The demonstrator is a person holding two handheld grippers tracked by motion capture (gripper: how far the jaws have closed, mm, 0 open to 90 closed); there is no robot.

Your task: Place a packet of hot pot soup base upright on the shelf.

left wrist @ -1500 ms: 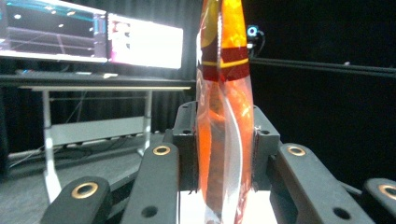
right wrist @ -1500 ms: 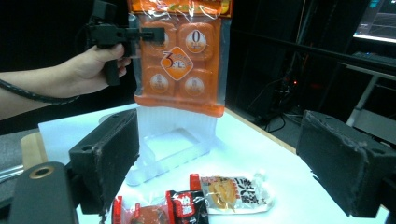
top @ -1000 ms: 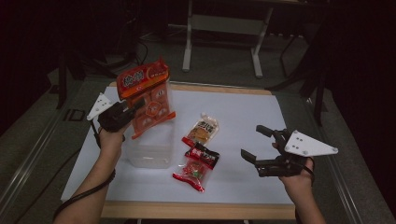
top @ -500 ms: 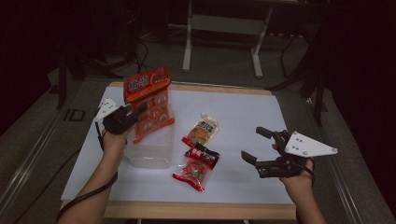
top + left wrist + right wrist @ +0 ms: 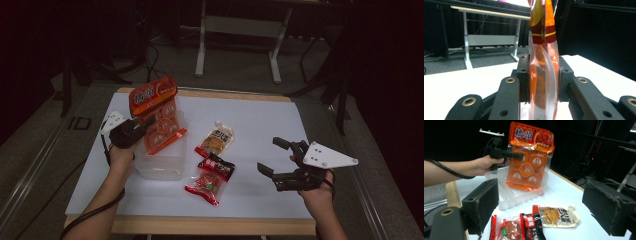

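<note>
Table [image 5: 280, 120] — white, under both your claws. Clear tub [image 5: 159, 167] — directly below your left claw [image 5: 145, 124], nothing settled in it but the bag's lower edge. Orange snack bag [image 5: 159, 117] — upright, pinched by its side between the left claw's jaws; lower it straight and release only once it rests on the tub floor. Three small packets [image 5: 212, 162] — between the claws, on the table. Right claw [image 5: 274, 156] — jaws wide apart, holding nothing.

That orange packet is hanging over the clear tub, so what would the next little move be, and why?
Probably lower it a bit further, then let go. The left gripper pinches the orange packet upright, its bottom edge already inside the tub but apparently not lying flat. The right gripper waits open, away from the tub.
</note>
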